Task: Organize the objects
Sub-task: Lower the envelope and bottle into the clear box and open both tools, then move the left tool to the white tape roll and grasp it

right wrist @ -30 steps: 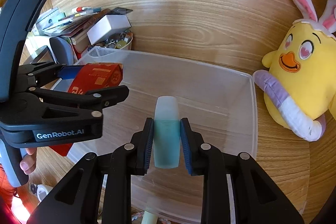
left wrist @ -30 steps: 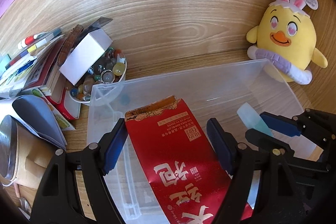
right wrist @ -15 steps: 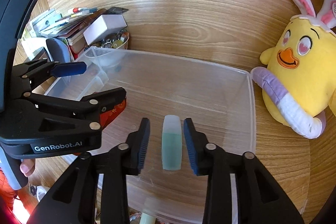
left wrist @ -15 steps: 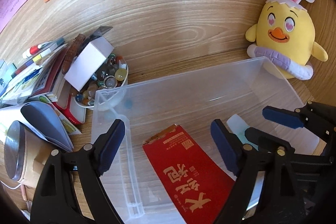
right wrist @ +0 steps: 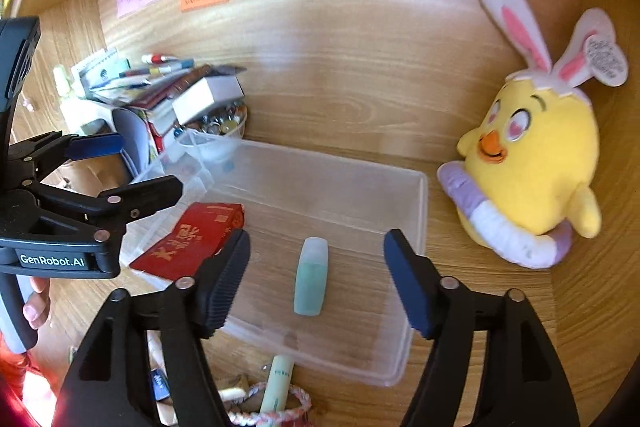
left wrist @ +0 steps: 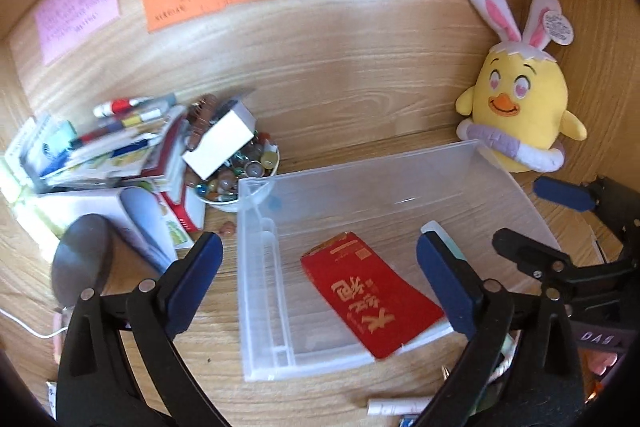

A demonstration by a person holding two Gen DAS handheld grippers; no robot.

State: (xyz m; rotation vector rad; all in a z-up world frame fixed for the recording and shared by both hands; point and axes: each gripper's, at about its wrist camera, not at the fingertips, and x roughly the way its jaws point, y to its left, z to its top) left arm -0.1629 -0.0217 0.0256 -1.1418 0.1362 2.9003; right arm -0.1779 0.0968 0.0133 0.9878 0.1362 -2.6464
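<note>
Desk surface (left wrist: 320, 99) of pale wood carries the whole scene, with a yellow chick plush (right wrist: 536, 163) leaning at the back right and a stack of books and pens (left wrist: 108, 147) at the left. Between them stands the clear plastic bin (right wrist: 416, 211), the task's container. Inside it a red packet (left wrist: 372, 295) lies flat on the left part of the floor, its near end reaching the bin's front wall, and a small green bottle (right wrist: 312, 275) lies on its side to the right of the packet, apart from it. The left gripper (left wrist: 320, 283) hangs above the packet with its jaws just opened to a wide spread and nothing between the pads; the right gripper (right wrist: 316, 275) sits above the bottle, its jaws likewise just opened, the pads clear of the bottle on both sides. Judging by this, the placing step for these two items is complete and both tools are free. Loose items remain outside the bin at the near edge: a pale green tube (right wrist: 278, 383) and a braided cord (right wrist: 276, 415). The next move probably calls for drawing one gripper back toward that clutter, lining the jaws across the tube's narrow width, and closing on it without snagging the cord.
</note>
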